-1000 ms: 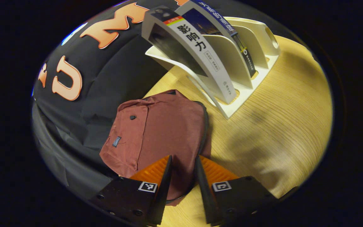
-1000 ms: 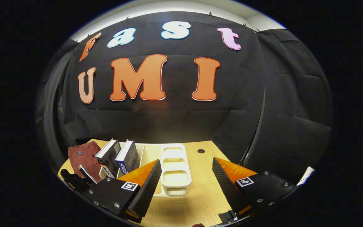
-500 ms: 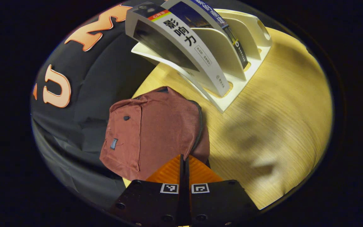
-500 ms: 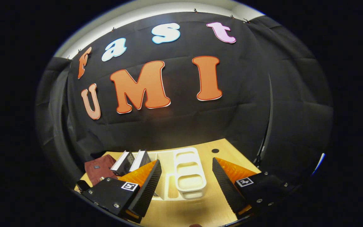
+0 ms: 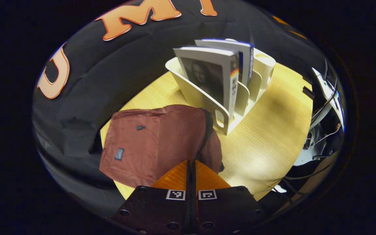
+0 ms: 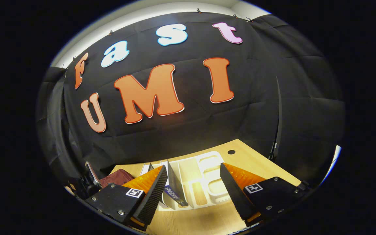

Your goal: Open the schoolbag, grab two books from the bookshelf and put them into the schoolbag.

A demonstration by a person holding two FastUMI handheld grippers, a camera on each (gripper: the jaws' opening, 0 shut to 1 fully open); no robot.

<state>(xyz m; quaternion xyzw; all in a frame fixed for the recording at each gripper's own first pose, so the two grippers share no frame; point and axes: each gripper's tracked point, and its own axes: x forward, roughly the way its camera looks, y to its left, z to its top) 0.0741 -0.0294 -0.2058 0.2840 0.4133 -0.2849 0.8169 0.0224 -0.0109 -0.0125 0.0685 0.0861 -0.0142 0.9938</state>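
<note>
Right now my cream bookshelf (image 5: 222, 94) holds two upright books (image 5: 219, 73) in its nearest slots; farther slots look bare. My maroon schoolbag (image 5: 157, 143) lies flat at seven o'clock of it, its zipper (image 5: 206, 130) edge by my left tongs (image 5: 191, 163), which are pressed together; whether they pinch the zipper I cannot tell. My right tongs (image 6: 193, 182) gape wide, empty, above the shelf. Open surface (image 5: 273, 130) runs toward four o'clock.

My table (image 5: 273, 130) is light wood, with a small round hole (image 6: 231, 152) near its far edge. Two things sit on it: the maroon bag (image 5: 155, 140), lying flat by the black cloth, and just beside it the cream rack (image 5: 207, 98), which holds two books (image 5: 214, 71) upright.
</note>
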